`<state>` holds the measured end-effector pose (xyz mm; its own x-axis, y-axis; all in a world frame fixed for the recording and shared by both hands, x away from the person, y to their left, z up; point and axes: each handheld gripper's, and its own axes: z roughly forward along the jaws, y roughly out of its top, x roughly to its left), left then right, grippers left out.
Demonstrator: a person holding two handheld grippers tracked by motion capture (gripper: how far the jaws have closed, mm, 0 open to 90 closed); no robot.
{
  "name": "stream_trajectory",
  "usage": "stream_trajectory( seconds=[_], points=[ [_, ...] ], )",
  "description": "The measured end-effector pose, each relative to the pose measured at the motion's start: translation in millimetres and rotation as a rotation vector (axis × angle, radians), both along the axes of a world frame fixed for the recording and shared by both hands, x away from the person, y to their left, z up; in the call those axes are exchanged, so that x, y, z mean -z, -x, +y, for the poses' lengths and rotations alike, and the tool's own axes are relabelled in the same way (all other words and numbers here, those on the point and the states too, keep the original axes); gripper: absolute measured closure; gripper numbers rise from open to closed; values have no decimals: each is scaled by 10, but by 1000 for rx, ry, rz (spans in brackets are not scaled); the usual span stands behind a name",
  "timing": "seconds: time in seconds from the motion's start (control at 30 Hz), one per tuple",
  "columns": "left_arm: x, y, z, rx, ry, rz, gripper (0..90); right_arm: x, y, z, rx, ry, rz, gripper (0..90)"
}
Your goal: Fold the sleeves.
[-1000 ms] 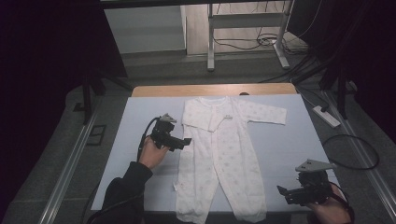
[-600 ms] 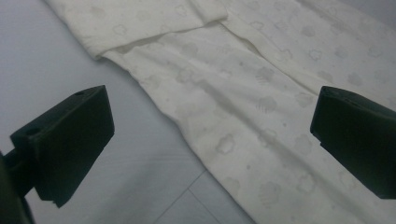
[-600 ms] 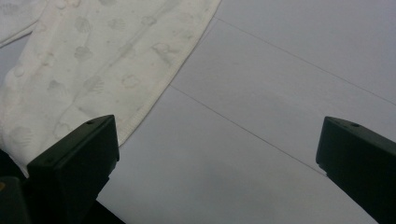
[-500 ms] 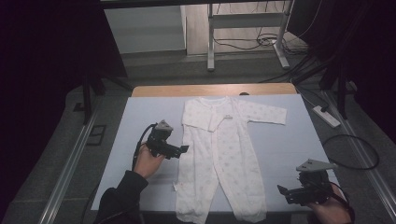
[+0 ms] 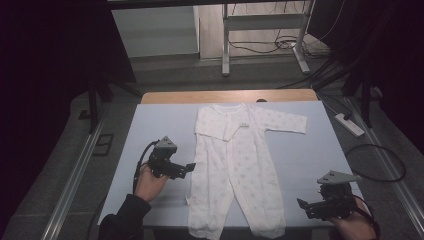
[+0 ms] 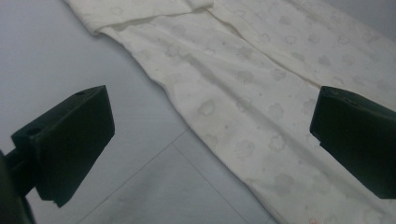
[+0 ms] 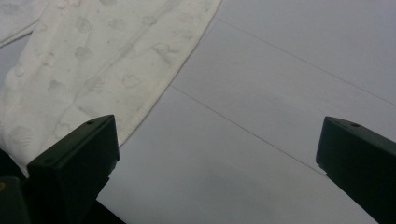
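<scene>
Here, romper (image 5: 235,170) flat, left gripper (image 5: 189,167) beside it, jaws apart

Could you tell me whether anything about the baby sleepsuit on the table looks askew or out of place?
One thing stands out: the sleepsuit lies flat, but its left sleeve is folded in across the chest, while the right sleeve stretches out to the side. Nothing looks torn or stained.

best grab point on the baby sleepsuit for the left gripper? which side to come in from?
Probably the outer edge of the baby sleepsuit at hip height, on the side facing the left gripper. The suit lies flat, face up, with that side seam running free along the bare table cover. The jaws stand wide open just beside it, so come in low from the suit's left and pinch the seam.
</scene>
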<state>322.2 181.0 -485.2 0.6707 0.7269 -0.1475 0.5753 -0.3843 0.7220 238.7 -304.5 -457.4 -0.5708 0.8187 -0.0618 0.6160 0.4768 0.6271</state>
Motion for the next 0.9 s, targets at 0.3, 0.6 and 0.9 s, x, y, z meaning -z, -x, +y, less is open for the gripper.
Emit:
stream_trajectory(
  seconds=[0.3,0.6,0.9],
  points=[
    [-42,168,65,-2,3,-23,0,0,0,1,0,0,0,0],
    [-52,349,177,-23,15,-31,0,-2,3,2,-4,-2,0,0],
    [-51,525,290,-45,50,-20,0,-1,2,3,-3,-2,0,0]
  ],
)
